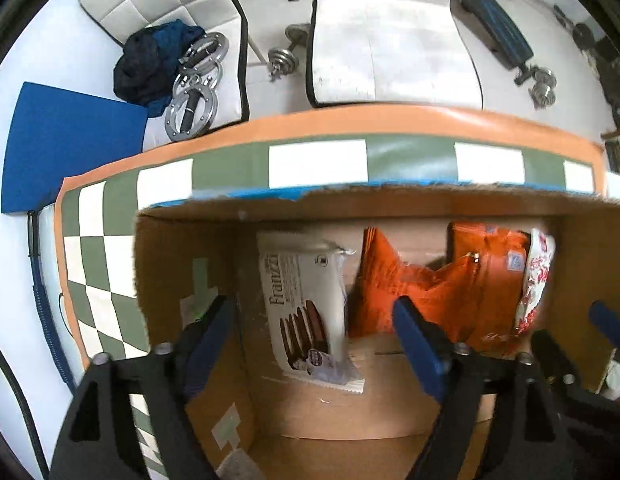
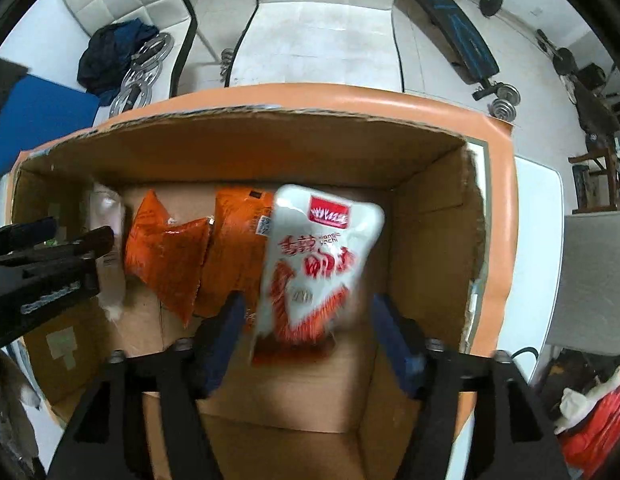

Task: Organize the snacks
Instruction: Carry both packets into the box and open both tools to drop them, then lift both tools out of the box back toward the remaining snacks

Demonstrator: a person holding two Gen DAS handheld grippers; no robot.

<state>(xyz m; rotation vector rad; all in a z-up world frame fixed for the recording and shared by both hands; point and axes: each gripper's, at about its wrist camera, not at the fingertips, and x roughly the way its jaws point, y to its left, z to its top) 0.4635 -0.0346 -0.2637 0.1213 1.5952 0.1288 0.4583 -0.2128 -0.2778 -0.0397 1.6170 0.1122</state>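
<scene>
Both are over the cardboard box (image 2: 245, 148) on the checkered tabletop (image 1: 318, 164). The left hand-held gripper (image 1: 314, 316) is spread wide, nothing in it, Franzzi wafer pack (image 1: 305, 304) standing just ahead. The right hand-held gripper (image 2: 310, 316) is released too, with the white-and-red snack bag (image 2: 318, 256) between its fingers, leaning on the orange packs (image 2: 197, 252).

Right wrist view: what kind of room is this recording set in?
Most likely a room at home that doubles as a gym: a weight bench and dumbbells sit on the tiled floor behind white padded chairs, with the cardboard box of snacks on a table.
</scene>
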